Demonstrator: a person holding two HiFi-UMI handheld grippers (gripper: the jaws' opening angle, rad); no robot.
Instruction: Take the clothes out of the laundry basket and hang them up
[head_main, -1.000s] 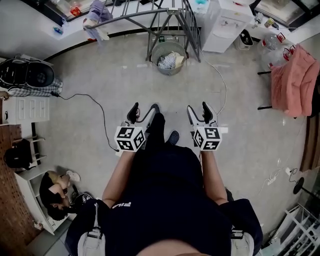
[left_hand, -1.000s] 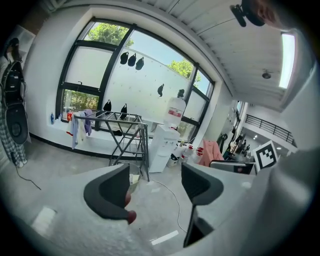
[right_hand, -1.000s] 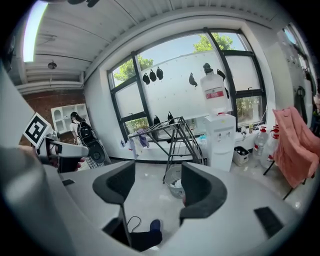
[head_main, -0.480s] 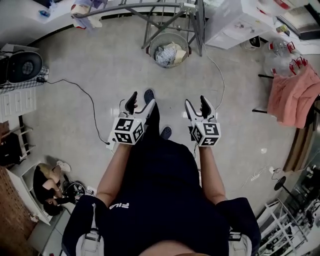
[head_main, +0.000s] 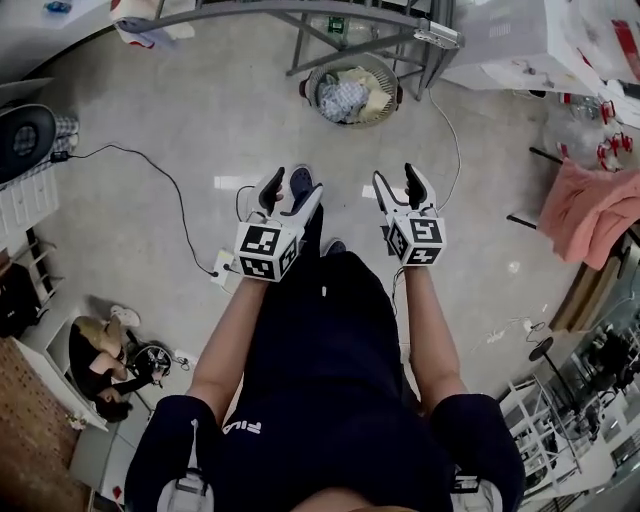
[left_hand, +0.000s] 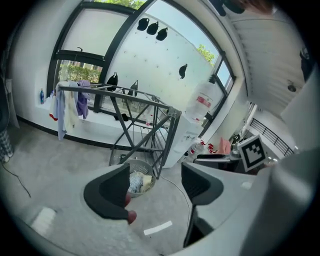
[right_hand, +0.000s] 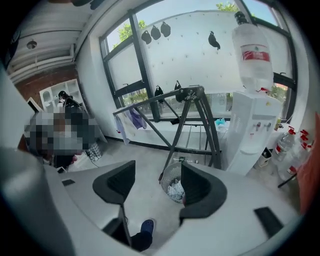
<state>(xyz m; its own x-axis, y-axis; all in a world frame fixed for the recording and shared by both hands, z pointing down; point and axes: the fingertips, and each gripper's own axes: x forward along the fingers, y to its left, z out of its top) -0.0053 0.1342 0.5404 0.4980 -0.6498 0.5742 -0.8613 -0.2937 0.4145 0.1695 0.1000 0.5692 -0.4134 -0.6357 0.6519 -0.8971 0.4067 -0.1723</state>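
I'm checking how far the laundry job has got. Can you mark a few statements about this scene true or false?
1. The left gripper and the right gripper are both open and empty. True.
2. The laundry basket stands on the floor at the foot of the drying rack. True.
3. The laundry basket is empty. False: clothes lie in it.
4. The pink cloth lies in the laundry basket. False: it hangs off to the right, apart from it.

My right gripper (right_hand: 157, 186) shows its jaws wide apart with nothing between them. Through the gap at twelve o'clock sits the laundry basket (right_hand: 168, 175), clothes (right_hand: 175, 192) inside, under the drying rack (right_hand: 192, 117). The water dispenser (right_hand: 252, 127) is at two o'clock and a blue shoe (right_hand: 147, 226) at six.
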